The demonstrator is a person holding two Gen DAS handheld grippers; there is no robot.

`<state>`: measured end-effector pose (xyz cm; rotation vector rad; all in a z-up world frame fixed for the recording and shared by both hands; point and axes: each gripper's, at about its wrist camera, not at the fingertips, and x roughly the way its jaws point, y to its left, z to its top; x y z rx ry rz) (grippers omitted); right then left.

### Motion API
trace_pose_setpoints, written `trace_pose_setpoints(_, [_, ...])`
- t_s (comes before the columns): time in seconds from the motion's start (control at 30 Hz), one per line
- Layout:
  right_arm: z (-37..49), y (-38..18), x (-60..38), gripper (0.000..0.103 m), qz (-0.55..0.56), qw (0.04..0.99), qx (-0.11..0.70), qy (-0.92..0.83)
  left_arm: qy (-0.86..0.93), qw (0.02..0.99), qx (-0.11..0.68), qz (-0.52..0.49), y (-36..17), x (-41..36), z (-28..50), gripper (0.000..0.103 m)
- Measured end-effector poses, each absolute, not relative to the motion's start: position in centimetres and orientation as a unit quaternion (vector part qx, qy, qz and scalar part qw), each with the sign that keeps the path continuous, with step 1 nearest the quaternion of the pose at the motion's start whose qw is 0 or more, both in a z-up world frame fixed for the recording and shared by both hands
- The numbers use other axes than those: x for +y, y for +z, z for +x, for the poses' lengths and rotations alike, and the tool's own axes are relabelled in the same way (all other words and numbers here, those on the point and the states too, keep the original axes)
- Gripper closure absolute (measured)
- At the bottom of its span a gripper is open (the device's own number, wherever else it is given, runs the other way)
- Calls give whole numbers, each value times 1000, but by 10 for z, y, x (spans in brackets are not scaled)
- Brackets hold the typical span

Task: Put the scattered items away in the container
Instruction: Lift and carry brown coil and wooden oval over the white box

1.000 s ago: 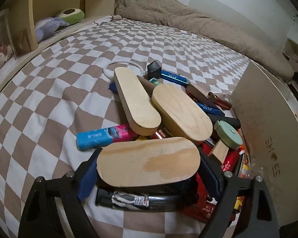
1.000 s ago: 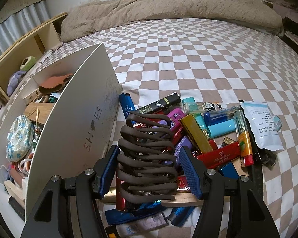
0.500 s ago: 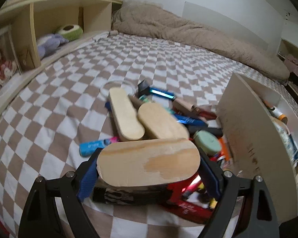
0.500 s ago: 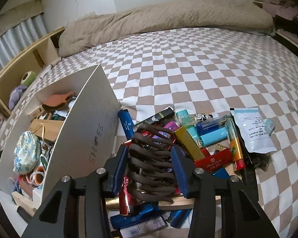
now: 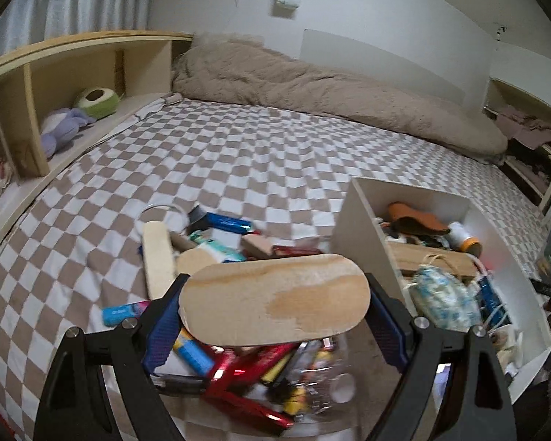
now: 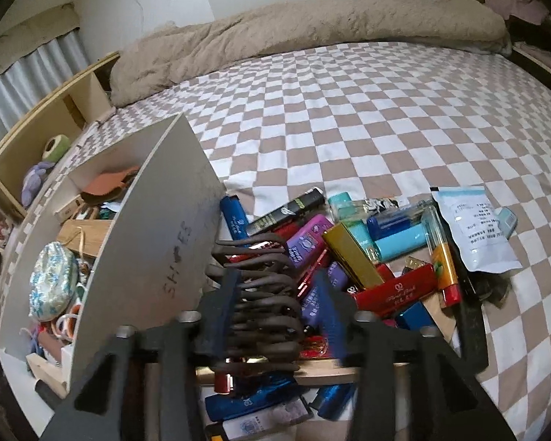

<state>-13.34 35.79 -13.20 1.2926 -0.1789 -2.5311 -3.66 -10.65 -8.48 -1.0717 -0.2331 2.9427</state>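
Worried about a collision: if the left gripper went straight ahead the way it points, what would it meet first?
Probably the pile of small items on the checked bedspread; the wooden piece it holds would touch first. Depth is unclear.

This was a bedroom in a home: a wide bed [image 5: 260, 161] covered in a brown-and-white checkered sheet filled both views, with a rumpled beige duvet [image 5: 312, 88] bunched along the wall at its head. A wooden cubby shelf [image 5: 55, 73] ran beside the bed and held soft toys [image 5: 66, 125], with a grey curtain [image 5: 80, 3] hanging above it. Small household odds and ends [image 6: 367, 242] lay heaped on the sheet next to a white box [image 6: 165, 228] lettered "SHOES".
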Motion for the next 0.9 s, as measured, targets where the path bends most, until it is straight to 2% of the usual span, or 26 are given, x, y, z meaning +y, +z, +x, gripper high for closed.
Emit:
trace_pose_setpoints(0.03, [-133, -131, 358, 7, 446, 148, -63, -881, 937, 6, -81, -341, -83, -103, -38, 14])
trace_pose_setpoints(0.07, [-132, -129, 357, 6, 439, 149, -62, -884, 937, 10, -85, -340, -81, -100, -39, 14])
trace_pose_setpoints(0.37, [-135, -137, 347, 7, 452, 152, -36, -878, 940, 36, -93, -326, -64, -65, -45, 14])
trace_pose_setpoints(0.43, [-139, -141, 347, 10, 462, 156, -40, -872, 940, 35, -98, -325, -61, -60, -46, 14])
trace_pose_setpoints(0.5, [-142, -148, 346, 18, 474, 159, -41, -865, 939, 37, -108, -325, -58, -55, -50, 14])
trace_pose_setpoints(0.7, [-146, -160, 335, 26, 492, 166, -15, -855, 939, 39, -113, -321, -48, -38, -59, 14])
trace_pose_setpoints(0.77, [-146, -158, 336, 38, 491, 177, -30, -852, 939, 35, -109, -323, -46, -31, -63, 14])
trace_pose_setpoints(0.9, [-142, -157, 332, 38, 490, 173, -19, -854, 938, 38, -113, -325, -44, -21, -69, 14])
